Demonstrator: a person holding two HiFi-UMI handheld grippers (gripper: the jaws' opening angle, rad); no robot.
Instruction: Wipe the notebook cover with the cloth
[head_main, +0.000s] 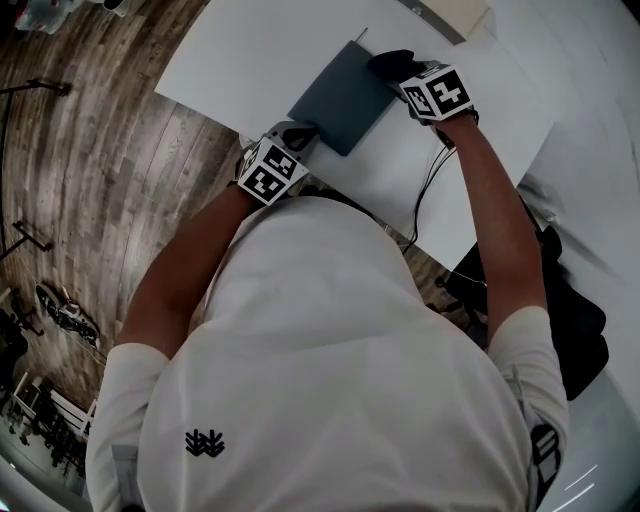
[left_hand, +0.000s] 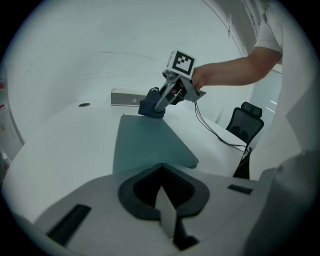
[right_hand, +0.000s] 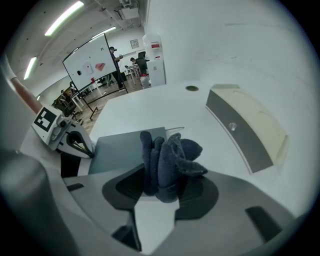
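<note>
A teal notebook (head_main: 345, 95) lies shut on the white table (head_main: 240, 50). My right gripper (head_main: 395, 68) is shut on a bunched dark blue cloth (right_hand: 170, 160), which rests at the notebook's (right_hand: 120, 150) far right corner. From the left gripper view the cloth (left_hand: 150, 107) touches the far edge of the cover (left_hand: 150, 145). My left gripper (head_main: 300, 135) sits at the notebook's near left corner, jaws shut, tips against the edge. I cannot tell whether it presses on the cover.
A flat grey and beige box (right_hand: 245, 130) lies on the table beyond the notebook. A black cable (head_main: 430, 185) runs off the table's near edge by the right arm. A black chair (left_hand: 245, 125) stands to the right. A whiteboard (right_hand: 95, 60) and people are far off.
</note>
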